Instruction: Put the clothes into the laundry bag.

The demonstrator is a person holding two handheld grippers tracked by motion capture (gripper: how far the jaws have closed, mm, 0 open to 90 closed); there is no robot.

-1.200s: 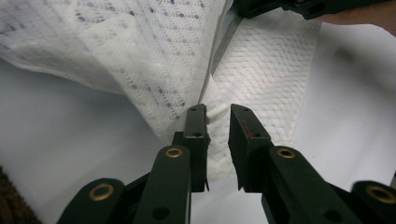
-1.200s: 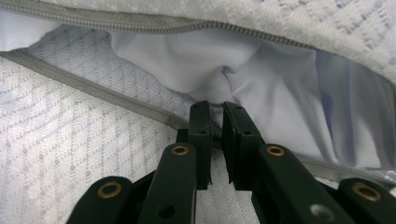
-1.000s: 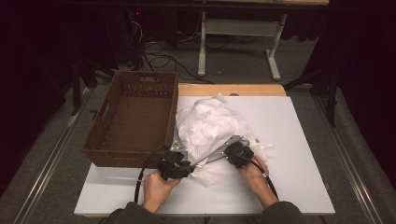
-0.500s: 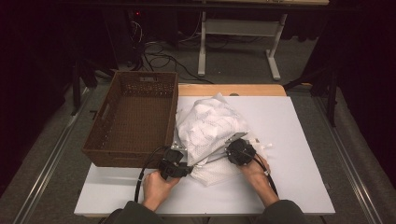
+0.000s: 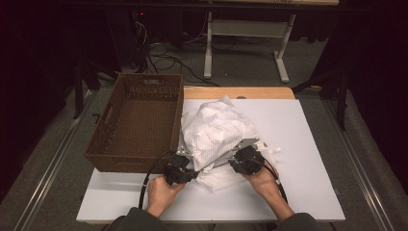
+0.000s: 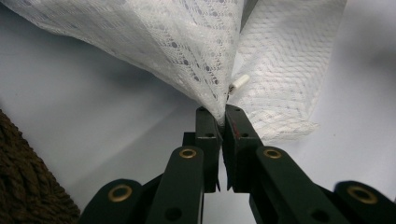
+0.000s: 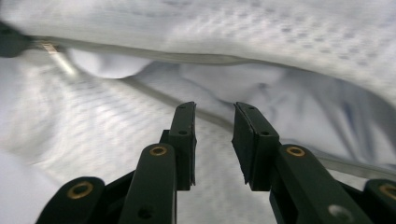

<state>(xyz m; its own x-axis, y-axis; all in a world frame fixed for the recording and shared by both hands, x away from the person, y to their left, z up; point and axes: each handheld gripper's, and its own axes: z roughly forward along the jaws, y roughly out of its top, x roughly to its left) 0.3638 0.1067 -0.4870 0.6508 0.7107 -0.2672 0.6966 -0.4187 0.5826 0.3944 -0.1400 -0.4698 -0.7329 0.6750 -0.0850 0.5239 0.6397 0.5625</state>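
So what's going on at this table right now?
A person works a white mesh bag with two handheld grippers on a white table, beside a brown wicker basket. The left gripper has just closed and pinches the bag's corner. The right gripper has just been opening; its jaws stand apart at the bag's fabric, gripping nothing.

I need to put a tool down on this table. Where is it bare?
The white table is bare right of the mesh bag and along the near edge. The middle is crowded by the bag; the basket takes the left.
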